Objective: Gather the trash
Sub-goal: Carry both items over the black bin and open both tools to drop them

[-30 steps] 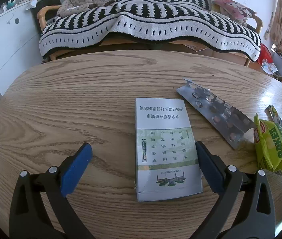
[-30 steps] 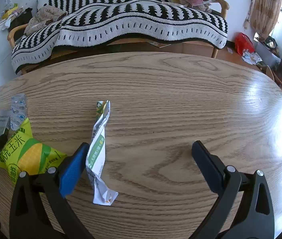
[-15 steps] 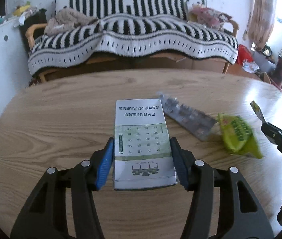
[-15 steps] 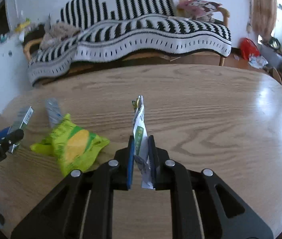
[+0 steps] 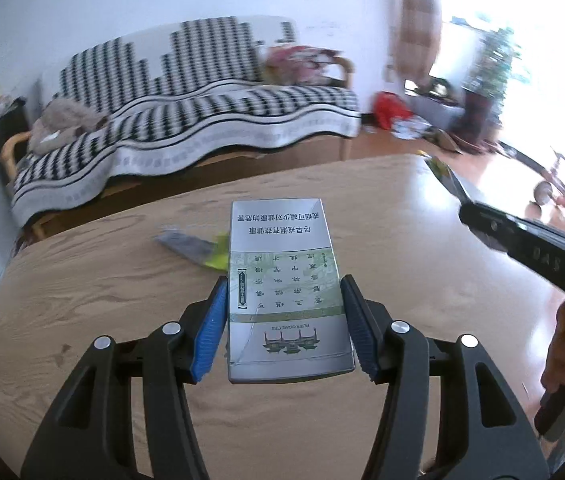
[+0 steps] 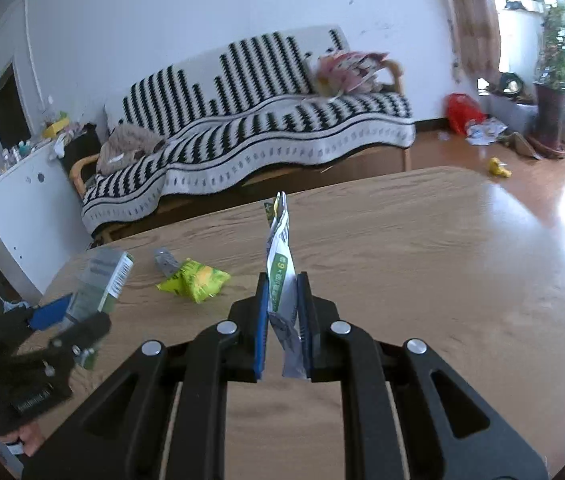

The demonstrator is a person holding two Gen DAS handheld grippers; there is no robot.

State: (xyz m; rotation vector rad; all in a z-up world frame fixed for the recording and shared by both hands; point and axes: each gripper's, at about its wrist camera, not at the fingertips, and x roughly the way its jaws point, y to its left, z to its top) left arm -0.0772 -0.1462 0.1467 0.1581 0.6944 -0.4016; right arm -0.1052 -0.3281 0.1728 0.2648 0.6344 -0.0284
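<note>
My left gripper is shut on a flat silver-and-green cigarette box and holds it above the wooden table. The box also shows in the right wrist view, raised at the left. My right gripper is shut on a crumpled white-and-green wrapper that stands up between its blue pads, lifted off the table. A yellow-green snack bag and a grey blister pack lie on the table; in the left wrist view they sit partly hidden behind the box.
A sofa with a black-and-white striped blanket stands behind the table. A white cabinet is at the left. A red bag and litter lie on the floor at the right, near a potted plant.
Both grippers closed, the left on the cigarette box, the right on the wrapper, and both lifted their items off the table. The snack bag and blister pack stayed on the table.
</note>
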